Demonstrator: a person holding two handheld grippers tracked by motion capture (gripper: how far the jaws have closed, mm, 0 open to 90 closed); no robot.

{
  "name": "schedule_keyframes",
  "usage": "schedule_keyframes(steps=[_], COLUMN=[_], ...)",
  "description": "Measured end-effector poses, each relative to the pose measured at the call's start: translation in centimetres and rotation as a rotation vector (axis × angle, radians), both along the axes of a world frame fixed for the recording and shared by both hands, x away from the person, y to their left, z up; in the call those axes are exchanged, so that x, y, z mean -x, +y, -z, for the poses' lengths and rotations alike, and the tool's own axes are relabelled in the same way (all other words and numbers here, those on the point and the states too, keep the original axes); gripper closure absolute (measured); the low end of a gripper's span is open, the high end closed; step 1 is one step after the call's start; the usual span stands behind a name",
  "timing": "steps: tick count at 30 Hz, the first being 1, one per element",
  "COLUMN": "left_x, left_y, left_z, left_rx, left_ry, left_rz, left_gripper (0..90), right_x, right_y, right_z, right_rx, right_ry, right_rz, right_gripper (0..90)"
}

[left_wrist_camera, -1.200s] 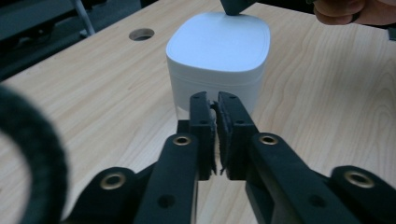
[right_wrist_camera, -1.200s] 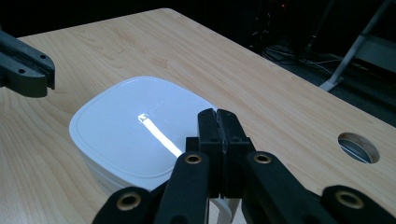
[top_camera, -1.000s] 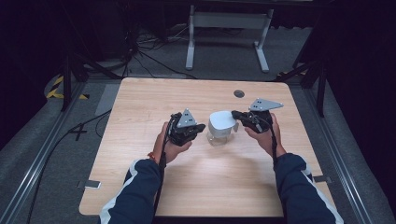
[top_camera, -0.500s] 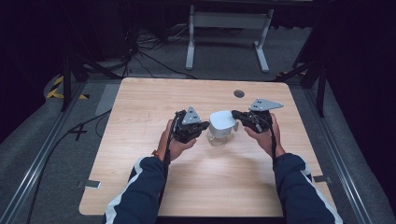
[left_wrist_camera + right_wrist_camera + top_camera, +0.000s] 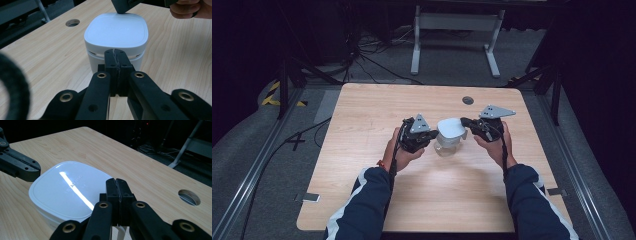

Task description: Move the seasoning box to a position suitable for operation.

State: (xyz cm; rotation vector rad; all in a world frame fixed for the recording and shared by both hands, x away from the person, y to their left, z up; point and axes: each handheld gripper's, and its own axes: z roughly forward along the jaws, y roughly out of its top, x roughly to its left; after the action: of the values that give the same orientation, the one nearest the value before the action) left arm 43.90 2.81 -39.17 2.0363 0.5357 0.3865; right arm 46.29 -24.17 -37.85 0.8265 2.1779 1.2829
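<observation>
**White-lidded container flanked by two closed grippers at mid-worktop**

A small container (image 5: 450,136), clear-bodied in the high view and capped by a white square lid (image 5: 116,30) with rounded corners, is seen standing upright near the middle of the wooden worktop (image 5: 362,150), slightly toward its far half. It is bracketed from both sides. The left gripper (image 5: 116,56) is held level with its jaws pressed together and nothing between them, its tip set against, or just short of, the container's side wall directly beneath the lid's rim; actual contact cannot be made out. The right gripper (image 5: 117,185) is likewise closed on nothing, and its tip is poised over the opposite edge of the lid, seemingly resting on or just above it.

The relation on which the coming move is judged to turn is a simple one: the container lies straight ahead of each gripper, between the two tips, with the left one low at the body and the right one high at the lid. Neither hand is clearly nearer. No long axis is offered by the squarish lid, so either pair of sides could be taken once the jaws are spread. A round cable hole (image 5: 468,100) is seen farther back, well apart from the work
</observation>
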Motion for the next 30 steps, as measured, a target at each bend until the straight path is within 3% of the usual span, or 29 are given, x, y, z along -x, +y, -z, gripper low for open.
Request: schedule_keyframes(steps=[13, 30], left_x=[-0.3, -0.9], left_y=[-0.6, -2.3], left_z=[0.1, -2.5], left_rx=[-0.022, -0.008], left_ry=[-0.013, -0.046], left_rz=[-0.002, 0.005], left_gripper=[89.4, 89.3], right_x=[-0.3, 0.0], right_y=[-0.4, -1.0], right_z=[0.6, 0.7], right_rx=[-0.01, 0.002], right_ry=[0.025, 0.021], right_rz=[0.027, 0.025], right_gripper=[90.0, 89.9])
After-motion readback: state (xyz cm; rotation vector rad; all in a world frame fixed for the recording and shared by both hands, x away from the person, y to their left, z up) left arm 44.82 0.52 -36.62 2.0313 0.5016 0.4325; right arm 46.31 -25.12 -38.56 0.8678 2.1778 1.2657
